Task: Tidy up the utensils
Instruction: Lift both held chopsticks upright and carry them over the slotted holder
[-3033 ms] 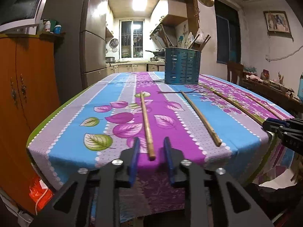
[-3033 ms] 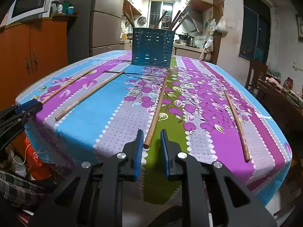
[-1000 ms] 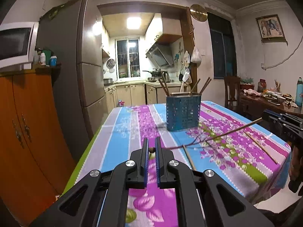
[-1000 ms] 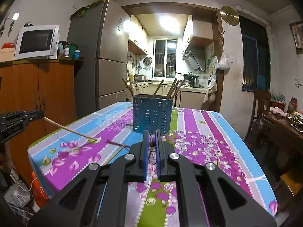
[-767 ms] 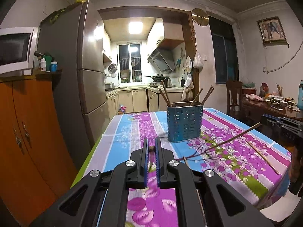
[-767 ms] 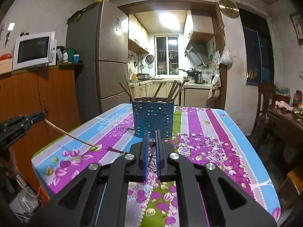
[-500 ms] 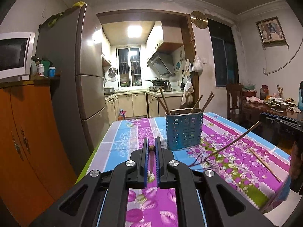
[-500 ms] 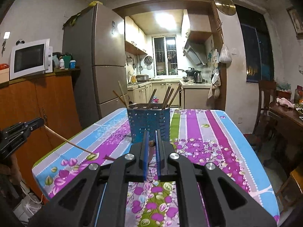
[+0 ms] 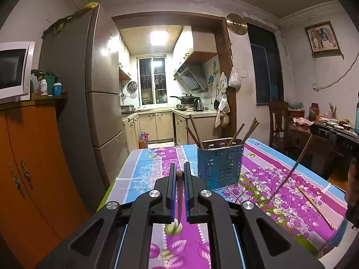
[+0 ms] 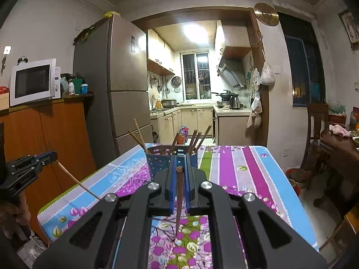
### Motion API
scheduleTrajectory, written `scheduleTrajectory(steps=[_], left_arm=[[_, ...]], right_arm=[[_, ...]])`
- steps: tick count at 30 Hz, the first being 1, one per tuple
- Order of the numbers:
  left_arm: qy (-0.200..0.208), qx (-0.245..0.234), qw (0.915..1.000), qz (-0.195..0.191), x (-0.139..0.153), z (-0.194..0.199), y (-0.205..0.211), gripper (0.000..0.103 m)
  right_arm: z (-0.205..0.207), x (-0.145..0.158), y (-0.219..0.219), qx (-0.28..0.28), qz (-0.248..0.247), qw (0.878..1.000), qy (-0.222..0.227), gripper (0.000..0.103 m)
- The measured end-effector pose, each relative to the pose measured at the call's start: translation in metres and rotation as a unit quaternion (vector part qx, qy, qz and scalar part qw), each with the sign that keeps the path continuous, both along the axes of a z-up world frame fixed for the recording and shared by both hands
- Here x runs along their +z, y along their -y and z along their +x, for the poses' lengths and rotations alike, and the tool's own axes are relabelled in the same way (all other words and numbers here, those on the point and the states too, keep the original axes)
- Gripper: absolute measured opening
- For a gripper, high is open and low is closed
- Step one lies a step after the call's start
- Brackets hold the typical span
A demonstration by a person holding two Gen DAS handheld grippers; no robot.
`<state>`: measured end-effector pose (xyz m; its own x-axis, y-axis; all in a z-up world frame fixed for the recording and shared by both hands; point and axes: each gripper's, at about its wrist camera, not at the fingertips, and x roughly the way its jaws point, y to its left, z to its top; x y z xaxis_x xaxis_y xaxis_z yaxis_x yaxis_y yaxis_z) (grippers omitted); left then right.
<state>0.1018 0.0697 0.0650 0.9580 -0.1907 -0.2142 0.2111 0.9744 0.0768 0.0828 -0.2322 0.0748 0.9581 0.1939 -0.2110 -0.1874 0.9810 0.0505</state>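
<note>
Nearest in the left wrist view, the left gripper (image 9: pixel 179 176) has its black jaws with blue pads pinched narrow on a thin brown wooden chopstick (image 9: pixel 179 198), which hangs point-down between them above the striped floral tablecloth (image 9: pixel 143 174). In the right wrist view the right gripper (image 10: pixel 179 172) is likewise clamped on a second brown wooden chopstick (image 10: pixel 179 199), its thick end at the top of the pads and its tip slanting down toward the cloth.

Each gripper shows in the other's camera: the right one at the right edge of the left view (image 9: pixel 323 131), its stick angling down to the table, and the left one at the left edge of the right view (image 10: pixel 33 163), held by a hand (image 10: pixel 13 210).

On the cloth to the right, one more loose wooden chopstick (image 9: pixel 313 204) lies flat, well apart from both grippers.

Farther along the table stands the blue perforated metal utensil holder (image 9: pixel 219 163), upright, with several chopsticks leaning out of it.

Beyond are an orange wooden cabinet (image 9: pixel 29 157), a tall grey refrigerator (image 9: pixel 98 89) and a lit kitchen doorway.
</note>
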Motion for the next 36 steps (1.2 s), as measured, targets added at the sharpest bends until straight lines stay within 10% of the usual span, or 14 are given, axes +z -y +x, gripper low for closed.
scheduleTrajectory(steps=[17, 36], left_arm=[[-0.009, -0.017, 0.9998, 0.005, 0.034, 0.033, 0.011, 0.008], [-0.028, 0.066, 0.9956, 0.061, 0.044, 0.065, 0.046, 0.008]], right_arm=[[0.021, 0.031, -0.008, 0.017, -0.013, 1.0, 0.011, 0.005], [0.047, 0.064, -0.028, 0.032, -0.023, 0.999, 0.018, 0.005]])
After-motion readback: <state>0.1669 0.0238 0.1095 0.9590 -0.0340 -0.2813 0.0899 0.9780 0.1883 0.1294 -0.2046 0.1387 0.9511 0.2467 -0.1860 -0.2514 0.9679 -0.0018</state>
